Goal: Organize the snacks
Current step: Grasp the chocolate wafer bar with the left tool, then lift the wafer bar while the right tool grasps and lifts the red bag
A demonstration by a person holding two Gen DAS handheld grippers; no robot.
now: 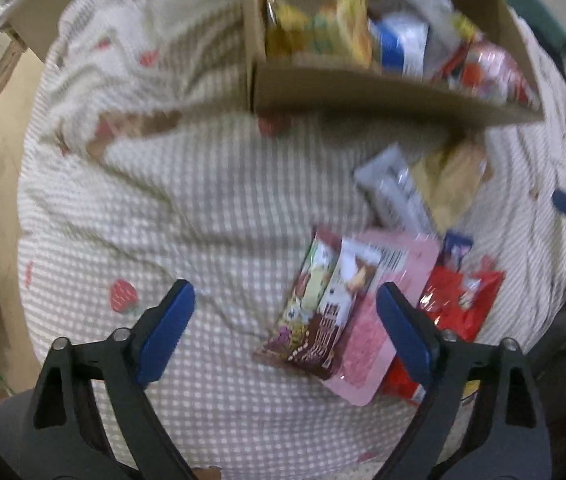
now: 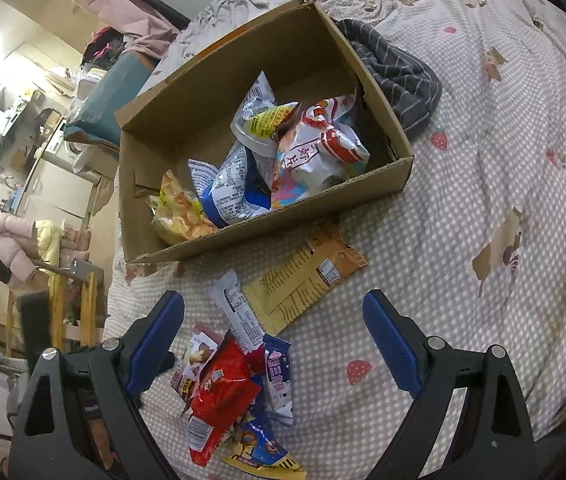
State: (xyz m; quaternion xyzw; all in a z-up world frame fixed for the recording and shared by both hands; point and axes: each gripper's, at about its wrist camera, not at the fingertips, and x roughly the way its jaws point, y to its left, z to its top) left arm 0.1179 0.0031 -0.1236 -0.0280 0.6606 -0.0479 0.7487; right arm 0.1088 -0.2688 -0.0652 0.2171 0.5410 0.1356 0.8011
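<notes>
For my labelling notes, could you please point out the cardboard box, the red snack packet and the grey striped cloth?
cardboard box (image 2: 267, 236): right wrist view, near wall.
red snack packet (image 2: 219, 396): right wrist view, packet's middle.
grey striped cloth (image 2: 399, 76): right wrist view, folded top.

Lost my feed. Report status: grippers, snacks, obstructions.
Left gripper open above the loose snack pile, holding nothing. Right gripper open, empty. Cardboard box partly filled; packets left on the bedspread. Nothing in the way.
</notes>
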